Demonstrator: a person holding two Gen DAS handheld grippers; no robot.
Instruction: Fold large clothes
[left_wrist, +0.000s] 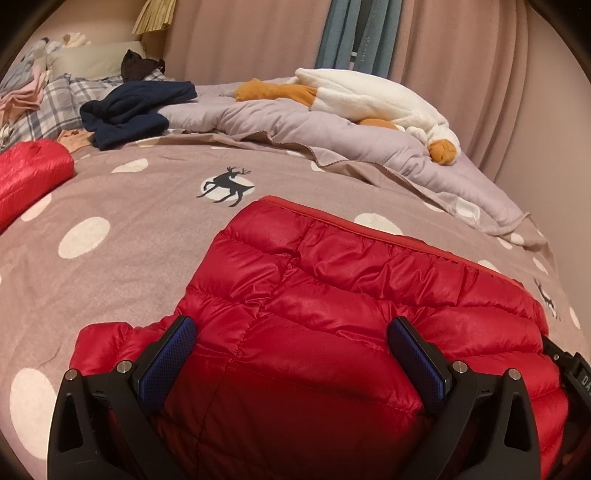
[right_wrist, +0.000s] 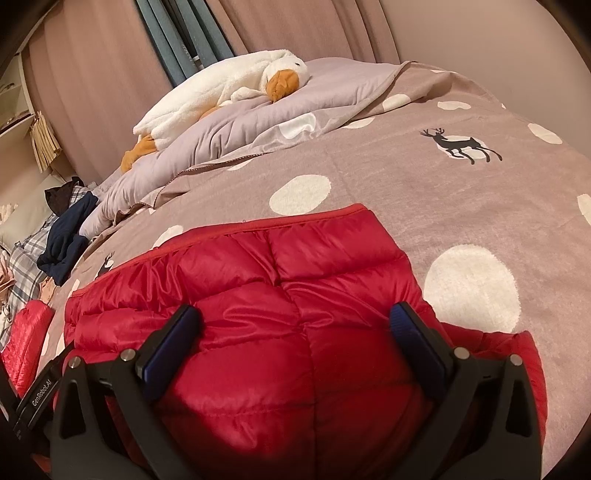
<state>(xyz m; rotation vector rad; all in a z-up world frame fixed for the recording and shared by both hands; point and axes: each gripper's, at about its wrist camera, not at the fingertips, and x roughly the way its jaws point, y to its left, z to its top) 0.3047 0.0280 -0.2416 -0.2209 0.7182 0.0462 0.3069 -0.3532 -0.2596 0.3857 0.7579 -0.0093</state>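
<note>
In the left wrist view, one red quilted puffer jacket (left_wrist: 332, 295) lies folded and puffy on the near part of the dotted bedspread (left_wrist: 140, 258), its piped edge on the far side. The left gripper (left_wrist: 291, 332) hangs low over it, its two blue-padded fingers (left_wrist: 168, 358) spread wide and released, gripping nothing. A second red quilted piece (left_wrist: 29, 177) lies at far left, and one plush goose (left_wrist: 369, 99) lies beyond. In the right wrist view, the same jacket (right_wrist: 280, 302) fills the near bedspread (right_wrist: 424, 192); the right gripper (right_wrist: 295, 328) is likewise spread open above it, fingers (right_wrist: 417, 347) apart, holding nothing.
</note>
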